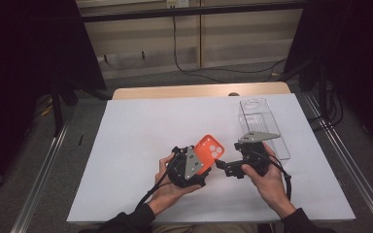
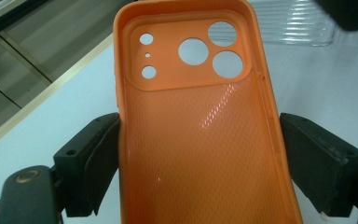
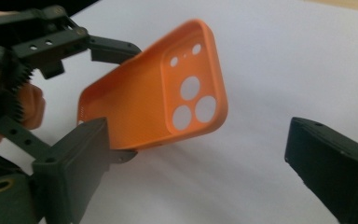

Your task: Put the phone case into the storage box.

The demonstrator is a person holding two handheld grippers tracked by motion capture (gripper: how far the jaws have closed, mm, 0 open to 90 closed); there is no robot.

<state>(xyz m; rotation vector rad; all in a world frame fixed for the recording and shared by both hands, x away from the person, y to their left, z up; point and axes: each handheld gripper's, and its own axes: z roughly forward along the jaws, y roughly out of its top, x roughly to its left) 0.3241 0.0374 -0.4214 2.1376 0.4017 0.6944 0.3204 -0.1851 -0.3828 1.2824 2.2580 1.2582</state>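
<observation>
Two handheld grippers met near the lower middle of the high view, above a white rectangular table sheet (image 1: 136,145). The left gripper (image 1: 201,162) held an orange soft-plastic phone case with round camera holes (image 1: 210,148); in the left gripper view its black jaws pressed against both long edges of the case (image 2: 200,140), whose hollow inner side faced the camera and whose camera-hole end rose toward the top of the frame. In the right gripper view the case (image 3: 168,102) sat tilted in the centre left, lifted off the sheet. The right gripper (image 1: 221,166) stood just to the right of the case in the high view, its jaws spread wide with nothing between them. One clear ribbed plastic box (image 1: 262,124) lay on the sheet in the upper right, well apart from the case.
</observation>
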